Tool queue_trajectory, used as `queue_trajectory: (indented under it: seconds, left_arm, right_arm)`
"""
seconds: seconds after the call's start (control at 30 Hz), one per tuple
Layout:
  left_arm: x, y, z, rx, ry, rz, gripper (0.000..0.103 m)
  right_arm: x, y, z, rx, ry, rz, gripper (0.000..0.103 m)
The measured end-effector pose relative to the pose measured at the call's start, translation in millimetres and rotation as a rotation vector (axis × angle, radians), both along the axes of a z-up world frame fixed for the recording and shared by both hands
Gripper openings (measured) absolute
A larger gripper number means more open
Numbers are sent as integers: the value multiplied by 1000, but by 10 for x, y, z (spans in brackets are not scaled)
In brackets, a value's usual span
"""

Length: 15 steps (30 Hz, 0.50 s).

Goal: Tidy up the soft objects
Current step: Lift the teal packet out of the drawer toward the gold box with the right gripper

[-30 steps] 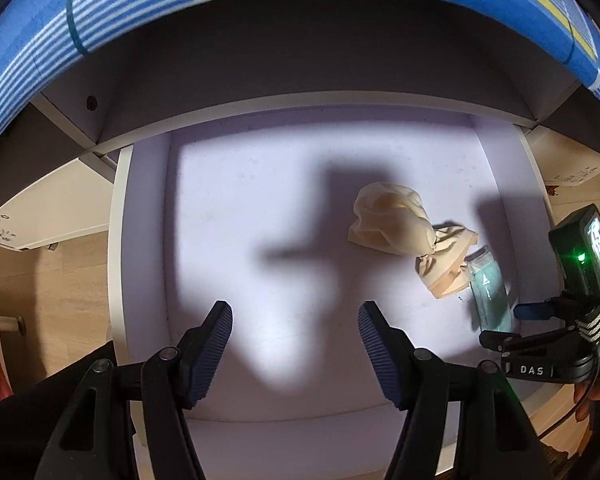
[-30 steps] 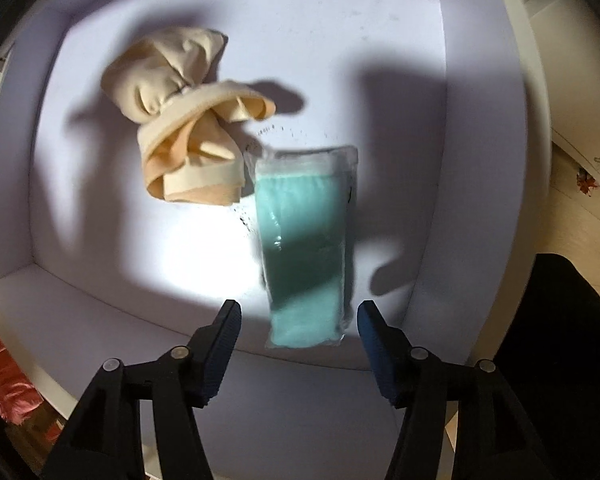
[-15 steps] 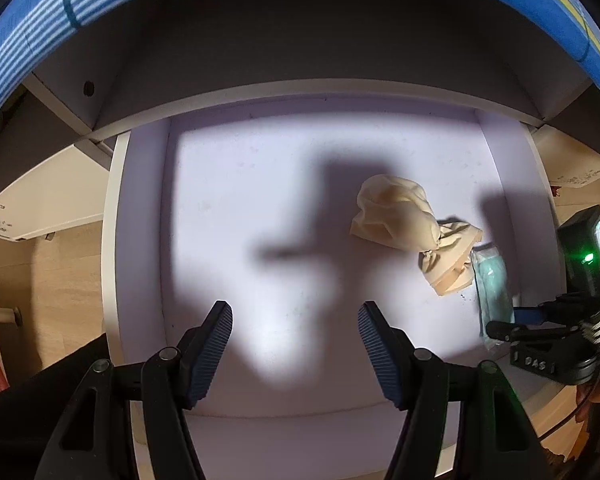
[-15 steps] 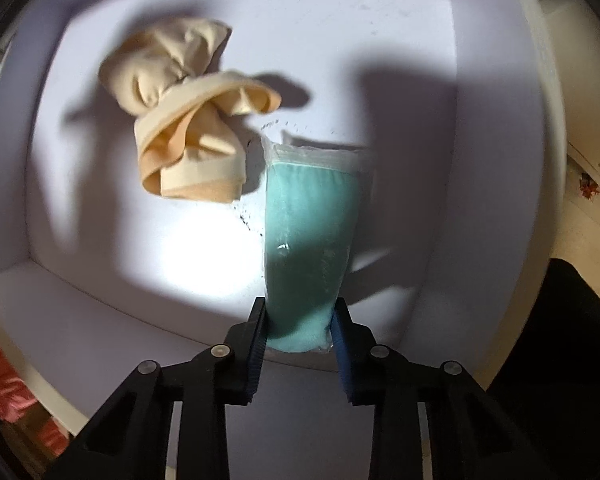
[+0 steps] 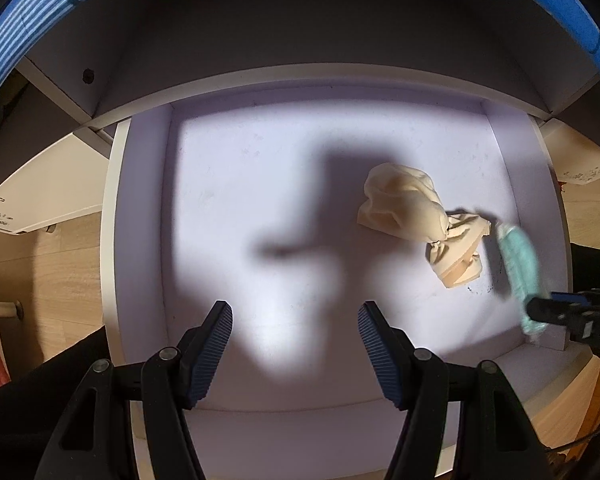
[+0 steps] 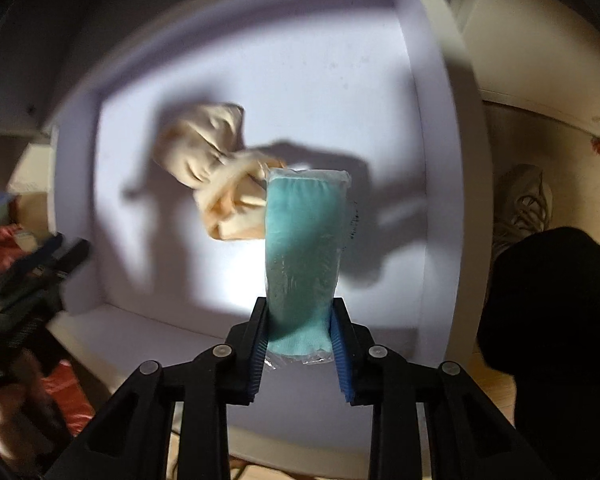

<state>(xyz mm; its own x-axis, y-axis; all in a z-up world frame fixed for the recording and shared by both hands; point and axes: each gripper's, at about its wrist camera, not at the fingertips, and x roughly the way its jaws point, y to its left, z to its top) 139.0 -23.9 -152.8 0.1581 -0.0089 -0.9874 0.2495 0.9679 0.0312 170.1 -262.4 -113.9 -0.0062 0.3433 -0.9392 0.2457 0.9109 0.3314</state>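
**Teal pack pinched at near end, long axis running straight out from rt tongs**

The flat teal cloth pack in clear plastic wrap is held by the right gripper; the blue ribbed pads are pressed onto its near short end, w/ the wrap's edge poking out just below them. The pack's long axis is lined up w/ the fingers and extends away from the tongs, over the white open-topped drawer. Whether the far end rests on the drawer floor or hangs above it cannot be told; a shadow is cast beside it, which suggests it is lifted, at least in part.

Seen from the left wrist view, the same pack is blurred and lies at the drawer's right side, w/ the right gripper clamped at its near end.

The crumpled cream-and-peach fabric bundle lies on the drawer floor just left of the pack's far end; touching or merely overlapped in view, not clear. In the left view the bundle lies ahead and to the right of the left gripper, which is spread wide and holds nothing, above the drawer's near-centre.

Judgement: the bundle is nearer to the rt tongs, but those are occupied; the free left tongs are the ones available for it, and a reach fwd-right would be needed.
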Motion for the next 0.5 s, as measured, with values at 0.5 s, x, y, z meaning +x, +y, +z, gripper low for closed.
queue_trajectory:
  seconds: [0.5]
  left_arm:
    - [12,-38,-33,-10,23,-20,66]
  right_arm:
    - [-143,-337,1037,105,-173,-83,30]
